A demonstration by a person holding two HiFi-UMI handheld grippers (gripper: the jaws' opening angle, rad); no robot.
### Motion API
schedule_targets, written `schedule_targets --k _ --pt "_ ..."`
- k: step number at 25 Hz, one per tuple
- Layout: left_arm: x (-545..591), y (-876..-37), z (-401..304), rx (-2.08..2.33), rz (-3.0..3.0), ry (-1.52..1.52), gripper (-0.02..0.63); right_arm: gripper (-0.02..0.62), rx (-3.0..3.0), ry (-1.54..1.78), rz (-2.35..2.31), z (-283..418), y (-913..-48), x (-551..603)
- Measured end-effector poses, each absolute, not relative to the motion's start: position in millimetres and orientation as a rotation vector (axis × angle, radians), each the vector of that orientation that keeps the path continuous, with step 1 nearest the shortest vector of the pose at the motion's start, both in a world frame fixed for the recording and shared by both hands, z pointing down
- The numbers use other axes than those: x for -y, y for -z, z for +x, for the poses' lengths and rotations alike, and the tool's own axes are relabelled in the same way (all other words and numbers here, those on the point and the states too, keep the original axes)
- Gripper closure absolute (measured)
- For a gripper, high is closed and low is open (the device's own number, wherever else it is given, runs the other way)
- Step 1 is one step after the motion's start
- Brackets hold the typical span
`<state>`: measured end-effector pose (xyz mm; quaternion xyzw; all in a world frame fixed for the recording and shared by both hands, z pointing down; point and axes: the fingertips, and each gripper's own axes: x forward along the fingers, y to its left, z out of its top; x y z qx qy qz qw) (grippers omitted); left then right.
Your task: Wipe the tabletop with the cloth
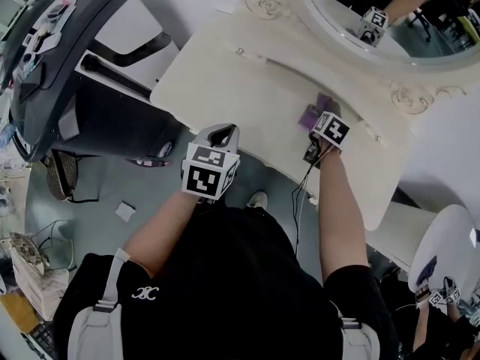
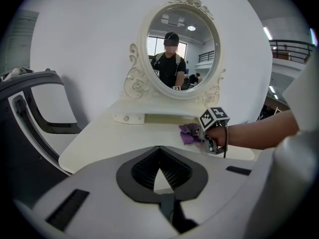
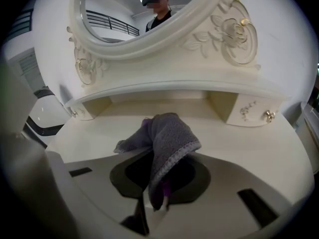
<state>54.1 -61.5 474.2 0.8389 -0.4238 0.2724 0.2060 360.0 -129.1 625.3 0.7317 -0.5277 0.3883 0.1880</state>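
Observation:
A purple-grey cloth (image 1: 310,113) lies bunched on the cream tabletop (image 1: 240,88), close under the mirror shelf. My right gripper (image 1: 316,123) is shut on the cloth (image 3: 167,138), which drapes out of its jaws (image 3: 159,185) onto the tabletop (image 3: 239,143). The left gripper view shows the cloth (image 2: 188,132) just ahead of the right gripper (image 2: 203,133). My left gripper (image 1: 220,135) hangs off the table's front edge, well left of the cloth. Its ribbed pads (image 2: 159,158) meet at the tip with nothing between them.
An oval mirror (image 1: 390,13) in a carved frame backs the table, with small knobbed drawers (image 3: 249,111) under its shelf. A dark machine (image 1: 67,73) stands left of the table. A white seat (image 1: 450,246) is at the right. A cable (image 1: 300,193) hangs from the right gripper.

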Motion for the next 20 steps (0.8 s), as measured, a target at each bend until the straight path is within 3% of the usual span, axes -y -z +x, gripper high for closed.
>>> schedule_targets --k 20 --pt "131.4 -477.4 -114.1 1.328 2.224 -0.71 0.607 0.532 1.742 -0.993 1.76 111.8 -616.8 262.6"
